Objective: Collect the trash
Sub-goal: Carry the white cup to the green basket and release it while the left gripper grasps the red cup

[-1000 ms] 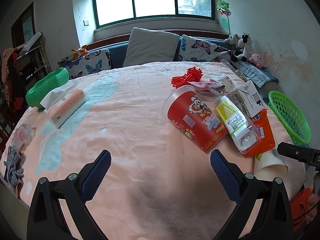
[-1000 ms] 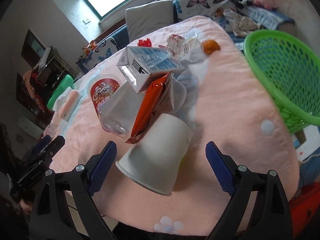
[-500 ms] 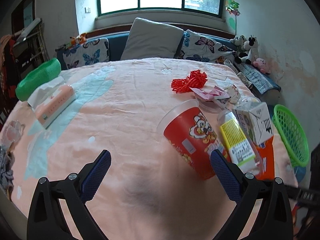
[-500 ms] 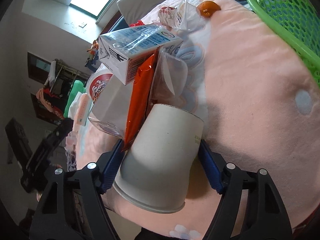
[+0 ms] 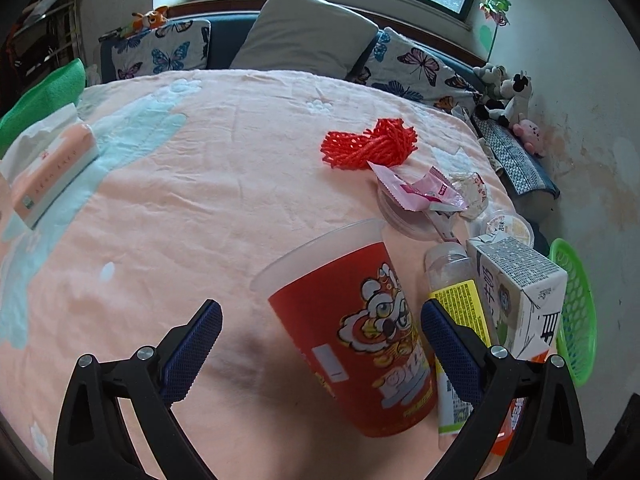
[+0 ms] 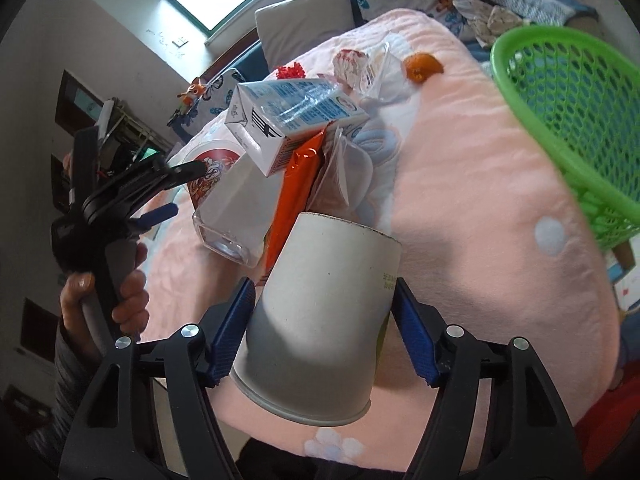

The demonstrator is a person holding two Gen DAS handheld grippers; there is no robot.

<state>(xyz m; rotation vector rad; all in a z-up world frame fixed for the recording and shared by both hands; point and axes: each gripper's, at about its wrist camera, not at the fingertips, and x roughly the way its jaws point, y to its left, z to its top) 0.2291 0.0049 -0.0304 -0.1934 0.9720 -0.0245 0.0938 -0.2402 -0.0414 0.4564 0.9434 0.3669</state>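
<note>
A white paper cup (image 6: 328,264) lies on its side at the near edge of the pink bed cover. My right gripper (image 6: 320,316) is closing on it, and both blue pads touch its sides. Just beyond it lie an orange wrapper (image 6: 300,184), a clear bottle (image 6: 232,216) and a milk carton (image 6: 288,120). A red noodle cup (image 5: 352,320) lies on its side between the spread fingers of my open left gripper (image 5: 320,340), close to the right finger. The yellow-labelled bottle (image 5: 460,300) and carton (image 5: 520,296) lie just right of that finger.
A green mesh basket (image 6: 580,120) stands off the bed's right edge. Farther back lie a red net (image 5: 372,144), a pink wrapper (image 5: 416,192) and a plastic lid. A tissue pack (image 5: 52,168) sits at the left. A hand (image 6: 128,300) holds the left gripper.
My left gripper has moved right and closer, so the red cup now lies between its fingers. My right gripper's jaws have narrowed from wide apart onto the paper cup.
</note>
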